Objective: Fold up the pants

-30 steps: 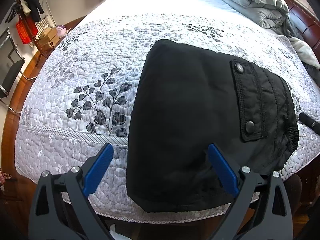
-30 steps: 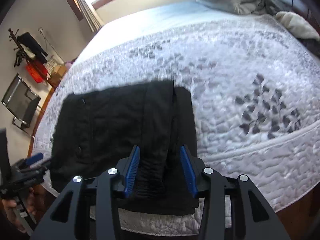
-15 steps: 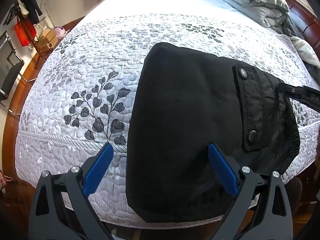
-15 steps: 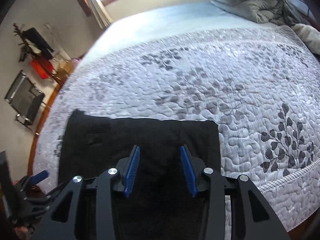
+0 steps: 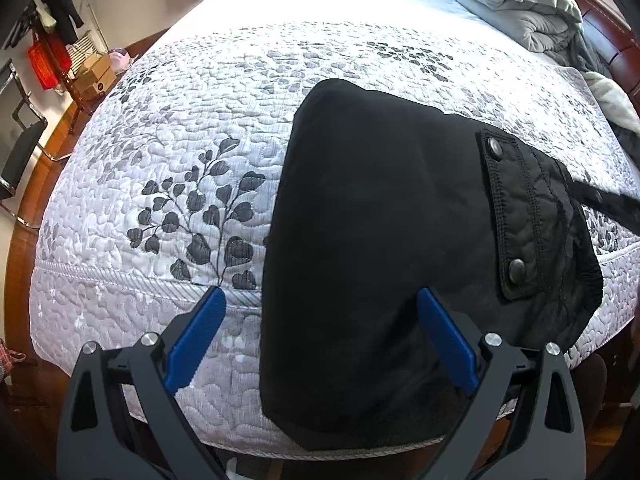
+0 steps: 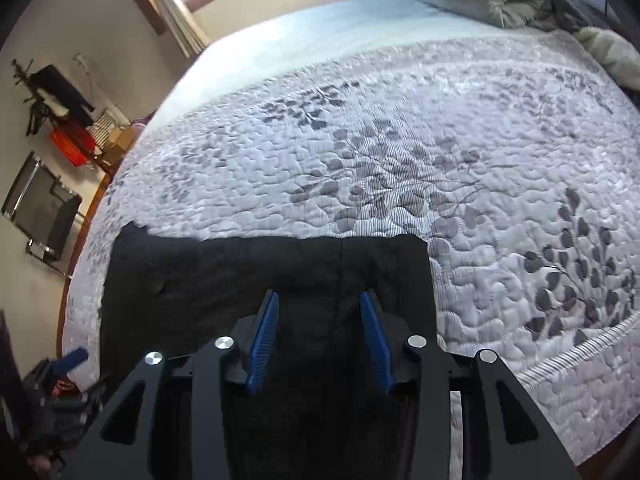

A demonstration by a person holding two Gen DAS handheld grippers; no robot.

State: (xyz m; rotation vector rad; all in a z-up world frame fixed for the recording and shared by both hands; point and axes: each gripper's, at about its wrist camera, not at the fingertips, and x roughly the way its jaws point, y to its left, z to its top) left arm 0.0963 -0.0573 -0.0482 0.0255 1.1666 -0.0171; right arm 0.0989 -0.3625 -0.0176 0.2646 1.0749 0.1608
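The black pants (image 5: pixel 392 248) lie folded on the white bed cover (image 5: pixel 180 152), near the bed's front edge, their long side running along it. The right gripper (image 6: pixel 320 332) hovers right over them, jaws partly open, holding nothing. The left gripper (image 5: pixel 320 332) waits at the other end, jaws wide, empty too.
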